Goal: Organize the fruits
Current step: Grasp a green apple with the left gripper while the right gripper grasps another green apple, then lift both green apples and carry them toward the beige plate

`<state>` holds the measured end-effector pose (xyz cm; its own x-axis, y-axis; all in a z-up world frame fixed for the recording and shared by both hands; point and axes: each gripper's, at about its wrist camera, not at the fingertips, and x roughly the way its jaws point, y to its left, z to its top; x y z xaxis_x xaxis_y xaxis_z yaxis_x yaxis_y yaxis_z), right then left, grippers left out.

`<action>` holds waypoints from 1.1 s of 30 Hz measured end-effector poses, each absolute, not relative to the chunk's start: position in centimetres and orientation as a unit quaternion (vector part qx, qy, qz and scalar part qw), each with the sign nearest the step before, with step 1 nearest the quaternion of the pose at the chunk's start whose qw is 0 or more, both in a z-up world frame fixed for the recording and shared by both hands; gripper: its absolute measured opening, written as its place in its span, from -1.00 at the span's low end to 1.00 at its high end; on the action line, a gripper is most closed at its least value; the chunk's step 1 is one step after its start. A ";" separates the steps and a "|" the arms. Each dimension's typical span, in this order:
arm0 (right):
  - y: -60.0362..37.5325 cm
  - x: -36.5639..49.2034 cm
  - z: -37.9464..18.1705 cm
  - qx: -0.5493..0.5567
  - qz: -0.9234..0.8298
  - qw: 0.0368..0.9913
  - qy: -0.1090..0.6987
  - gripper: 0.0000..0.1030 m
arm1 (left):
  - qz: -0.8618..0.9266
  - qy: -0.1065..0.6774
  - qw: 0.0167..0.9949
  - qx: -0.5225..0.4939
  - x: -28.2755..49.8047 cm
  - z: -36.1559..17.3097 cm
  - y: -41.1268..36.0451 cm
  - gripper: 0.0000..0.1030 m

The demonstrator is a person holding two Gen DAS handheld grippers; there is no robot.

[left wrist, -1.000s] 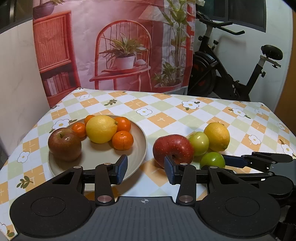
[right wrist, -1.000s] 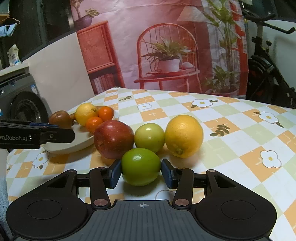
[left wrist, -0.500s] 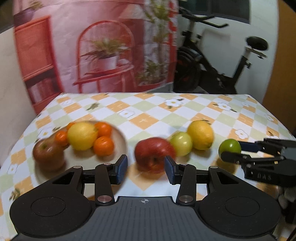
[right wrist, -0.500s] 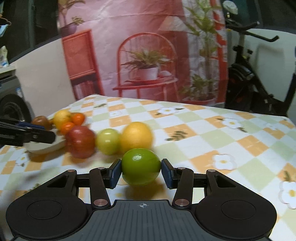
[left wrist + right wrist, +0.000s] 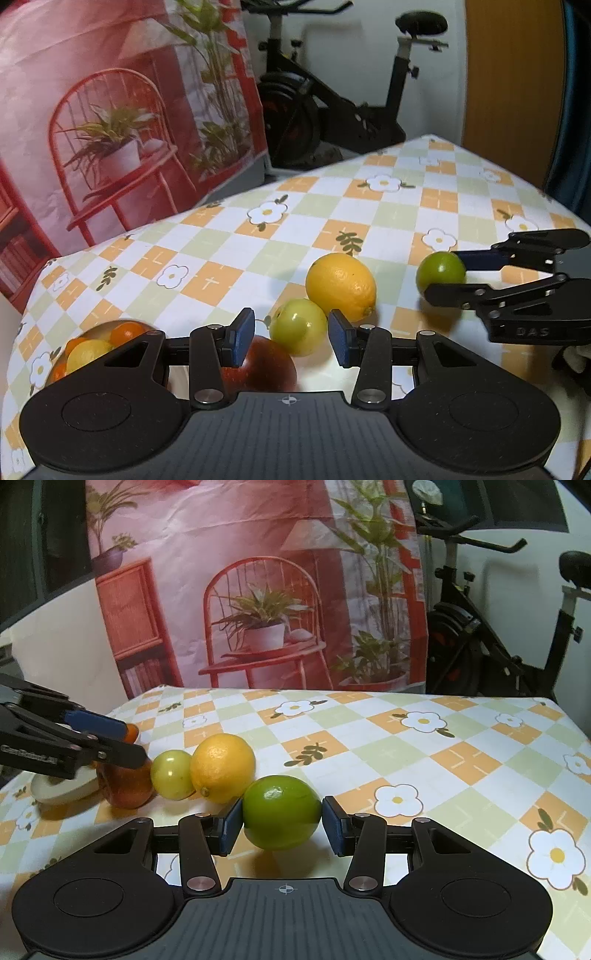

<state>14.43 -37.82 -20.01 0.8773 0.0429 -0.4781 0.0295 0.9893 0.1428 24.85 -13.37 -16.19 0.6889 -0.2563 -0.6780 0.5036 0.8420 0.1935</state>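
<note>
My right gripper point(image 5: 282, 821) is shut on a green round fruit point(image 5: 281, 812), held just above the checked tablecloth point(image 5: 424, 760). In the left wrist view that green fruit point(image 5: 439, 271) sits in the right gripper point(image 5: 445, 275) at the right. My left gripper point(image 5: 291, 339) is open with nothing between its pads. It hovers over a red apple point(image 5: 266, 363), with a yellow-green apple point(image 5: 299, 326) and a yellow citrus point(image 5: 340, 286) just ahead. The right wrist view shows the left gripper point(image 5: 133, 744) above the red apple point(image 5: 125, 786). A beige plate point(image 5: 62, 790) with small oranges point(image 5: 127, 330) lies at the left.
An exercise bike point(image 5: 498, 646) stands behind the table's far right corner. A printed backdrop point(image 5: 258, 590) hangs behind the table. The tablecloth's right edge point(image 5: 554, 206) drops off close to the right gripper. Bare cloth stretches to the right of the fruit row.
My right gripper has carried the green fruit to the right, away from the fruit cluster. My left gripper has shifted right from the plate toward the loose fruits and rolled, tilting its view.
</note>
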 end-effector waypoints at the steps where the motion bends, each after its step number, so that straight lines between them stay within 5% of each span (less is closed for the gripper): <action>1: -37.9 14.4 -20.0 0.077 0.003 0.966 0.247 -0.17 | -0.214 0.338 0.897 0.190 25.2 -16.3 -13.5 -0.10; 33: -38.4 13.8 -20.4 0.108 0.019 0.966 0.233 -0.16 | -0.196 0.406 0.848 0.279 28.7 -18.8 -16.2 -0.07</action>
